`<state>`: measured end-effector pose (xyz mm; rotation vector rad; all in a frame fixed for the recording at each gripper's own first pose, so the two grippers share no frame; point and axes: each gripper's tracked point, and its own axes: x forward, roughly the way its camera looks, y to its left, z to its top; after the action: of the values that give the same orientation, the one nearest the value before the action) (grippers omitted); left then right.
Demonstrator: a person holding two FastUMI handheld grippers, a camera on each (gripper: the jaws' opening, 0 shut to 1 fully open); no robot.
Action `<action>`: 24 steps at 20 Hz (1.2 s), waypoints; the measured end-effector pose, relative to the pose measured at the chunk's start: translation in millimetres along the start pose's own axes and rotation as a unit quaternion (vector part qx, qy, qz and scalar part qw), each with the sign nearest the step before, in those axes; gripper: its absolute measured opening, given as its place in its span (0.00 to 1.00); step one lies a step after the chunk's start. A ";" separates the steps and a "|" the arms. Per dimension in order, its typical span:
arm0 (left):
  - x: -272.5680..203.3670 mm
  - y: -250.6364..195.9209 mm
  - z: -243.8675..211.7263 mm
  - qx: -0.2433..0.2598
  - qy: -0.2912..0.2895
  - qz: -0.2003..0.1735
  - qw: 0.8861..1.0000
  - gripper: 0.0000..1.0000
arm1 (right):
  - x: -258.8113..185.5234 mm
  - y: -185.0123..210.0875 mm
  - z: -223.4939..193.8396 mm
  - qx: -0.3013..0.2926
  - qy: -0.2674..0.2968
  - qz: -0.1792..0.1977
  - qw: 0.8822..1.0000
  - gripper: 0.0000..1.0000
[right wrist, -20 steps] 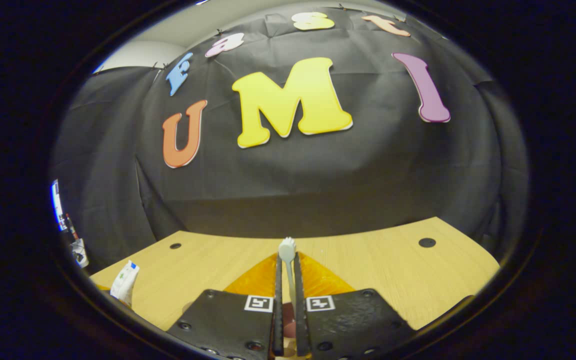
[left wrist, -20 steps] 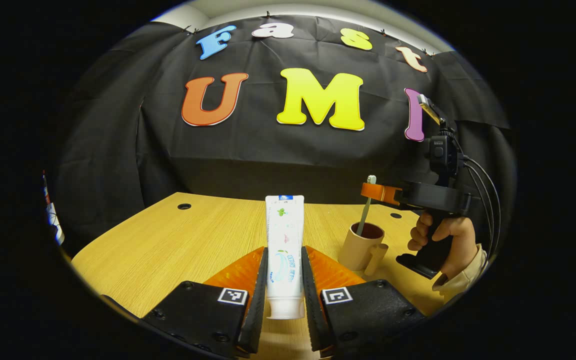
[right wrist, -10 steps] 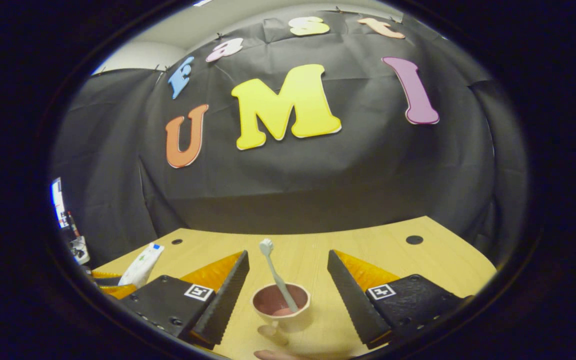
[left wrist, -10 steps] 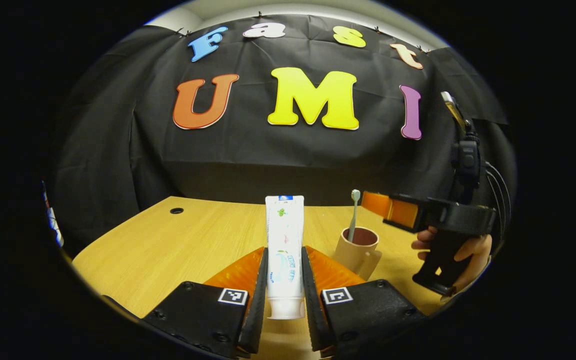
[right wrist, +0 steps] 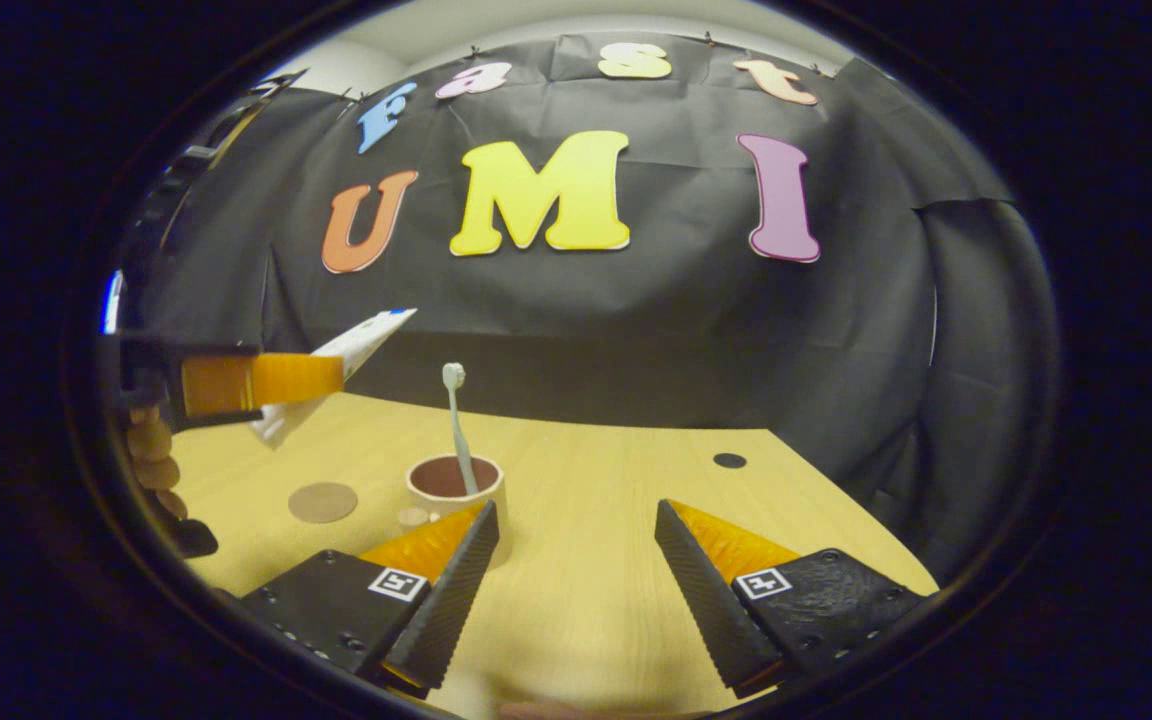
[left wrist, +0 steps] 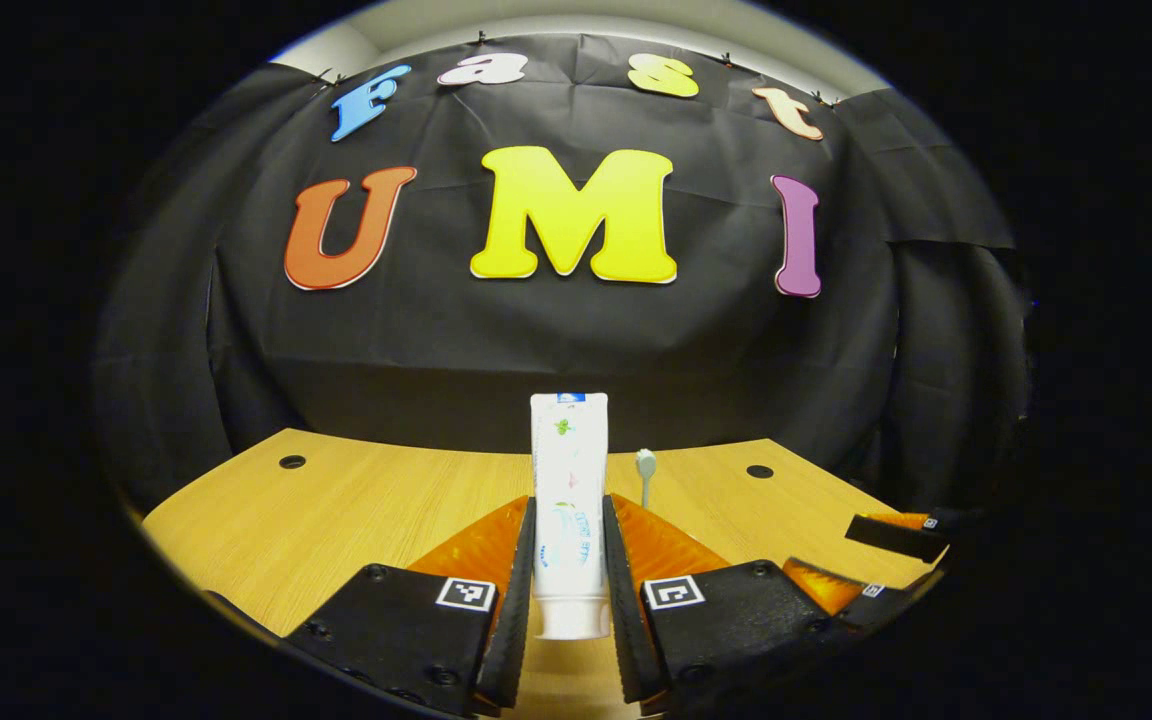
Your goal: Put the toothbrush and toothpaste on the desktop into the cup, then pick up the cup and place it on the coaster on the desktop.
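Pinching the toothpaste tube in my left hand-held gripper; right hand-held gripper spread. Toothbrush stands in cup; lower the tube straight in, clear of it.

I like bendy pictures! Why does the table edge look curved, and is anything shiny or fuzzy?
Left gripper view: the fisheye lens bows the table; the toothpaste looks sharp. Right gripper view: same bowing; the toothbrush in the cup looks sharp, with no strong glare.

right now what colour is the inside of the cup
Dark reddish-brown inside the cup; clearest in the right gripper view.
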<state>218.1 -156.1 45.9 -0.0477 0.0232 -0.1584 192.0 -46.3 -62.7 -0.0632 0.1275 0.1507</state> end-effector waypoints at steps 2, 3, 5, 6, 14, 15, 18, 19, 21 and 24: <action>11.6 -14.1 9.3 0.006 -0.009 -0.007 1.000 0.40 | -7.4 -1.6 -2.8 0.011 0.001 0.008 1.000 0.96; 16.9 -21.9 12.4 0.008 -0.011 -0.013 1.000 0.40 | -9.9 -3.8 -4.4 0.016 0.001 0.008 1.000 0.96; 23.5 -34.4 14.7 0.010 -0.014 -0.020 1.000 0.40 | -11.7 -10.9 -5.8 0.021 0.002 0.007 1.000 0.96; 27.0 -39.2 17.4 0.010 -0.018 -0.022 1.000 0.40 | -11.6 -15.0 -6.2 0.027 0.002 0.006 1.000 0.96; 41.4 -42.5 11.5 0.024 -0.011 -0.015 1.000 0.42 | -11.2 -29.5 -5.6 0.072 0.000 0.008 0.997 0.96; 41.4 -41.5 11.2 0.023 -0.010 -0.014 1.000 0.42 | -10.8 -31.8 -6.1 0.076 0.001 0.005 0.997 0.96; 39.1 -43.1 14.0 0.025 -0.013 -0.017 0.999 0.43 | -9.0 -32.9 -9.2 0.086 0.005 0.005 0.996 0.96; 36.7 -41.1 19.2 0.028 -0.024 -0.013 0.999 0.43 | -8.5 -33.2 -10.0 0.088 0.007 0.004 0.996 0.93; 35.0 -43.6 28.0 0.028 -0.037 -0.018 0.999 0.42 | -7.7 -33.5 -12.3 0.092 0.010 0.003 0.996 0.96; 26.9 -39.9 22.8 0.030 -0.032 -0.017 0.999 0.42 | -8.6 -30.2 -13.7 0.091 0.016 0.004 0.996 0.96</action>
<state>239.0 -198.7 70.2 0.0069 -0.0455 -0.1907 186.6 -78.3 -73.6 0.1156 0.1727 0.1450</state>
